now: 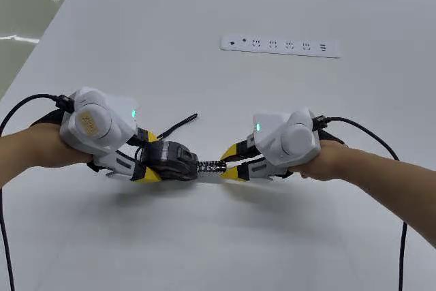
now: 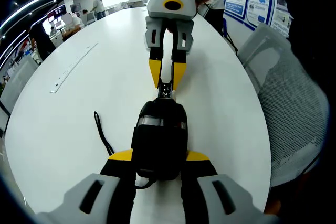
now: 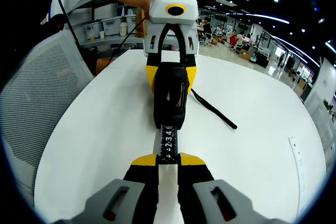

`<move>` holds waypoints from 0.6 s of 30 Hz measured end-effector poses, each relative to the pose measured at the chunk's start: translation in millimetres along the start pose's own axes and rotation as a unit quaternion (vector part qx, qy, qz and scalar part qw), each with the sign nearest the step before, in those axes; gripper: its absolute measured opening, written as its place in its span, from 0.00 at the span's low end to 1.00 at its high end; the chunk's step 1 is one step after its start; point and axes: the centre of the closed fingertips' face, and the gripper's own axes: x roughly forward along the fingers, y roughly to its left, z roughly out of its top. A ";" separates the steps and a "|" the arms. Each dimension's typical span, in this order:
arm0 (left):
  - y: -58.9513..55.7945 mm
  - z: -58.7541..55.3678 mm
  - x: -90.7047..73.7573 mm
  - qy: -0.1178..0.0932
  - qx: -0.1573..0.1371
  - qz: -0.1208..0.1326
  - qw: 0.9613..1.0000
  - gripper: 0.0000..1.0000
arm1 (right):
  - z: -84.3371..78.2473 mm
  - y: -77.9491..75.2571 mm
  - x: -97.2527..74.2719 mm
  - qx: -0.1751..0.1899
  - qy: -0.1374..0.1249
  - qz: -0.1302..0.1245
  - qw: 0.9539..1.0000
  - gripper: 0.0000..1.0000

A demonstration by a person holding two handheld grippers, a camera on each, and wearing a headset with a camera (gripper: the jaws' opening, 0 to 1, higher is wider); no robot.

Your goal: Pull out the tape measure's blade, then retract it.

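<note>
Head view: your left gripper (image 1: pixel 148 156) is clamped around the black tape measure (image 1: pixel 172 160), held over the white table (image 1: pixel 204 236). Your right gripper (image 1: pixel 229 163) pinches the blade (image 1: pixel 211 167) (a short length is out).

Head view looks down from above, gripper views sit low and close, facing each other, both sharing the tape measure (image 2: pixel 159 140).

Tape measure case (image 1: pixel 170 160): black plastic, semi-gloss. Blade (image 3: pixel 168 142): printed, satin. Table (image 1: pixel 204 236): white, smooth, matt. Power strip (image 1: pixel 279 45), 1 o'clock: white plastic.
</note>
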 end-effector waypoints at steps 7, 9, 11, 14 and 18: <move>0.8 -0.9 0.1 -0.001 -0.001 0.000 1.000 0.28 | -1.8 0.3 -2.9 0.000 0.002 0.000 1.000 0.12; 0.5 -0.6 0.0 -0.002 -0.001 0.001 1.000 0.28 | -2.3 0.3 -3.7 -0.001 0.002 0.000 1.000 0.12; 0.0 0.0 -0.1 -0.002 -0.003 0.001 1.000 0.28 | -2.3 0.7 -4.5 -0.001 0.002 -0.001 1.000 0.12; -0.2 0.4 0.2 -0.003 -0.003 0.001 1.000 0.28 | -3.3 1.3 -5.2 0.000 0.003 -0.001 1.000 0.12; 0.1 0.1 0.4 -0.003 -0.003 0.001 1.000 0.28 | -4.2 1.9 -7.0 0.000 0.004 -0.001 1.000 0.12</move>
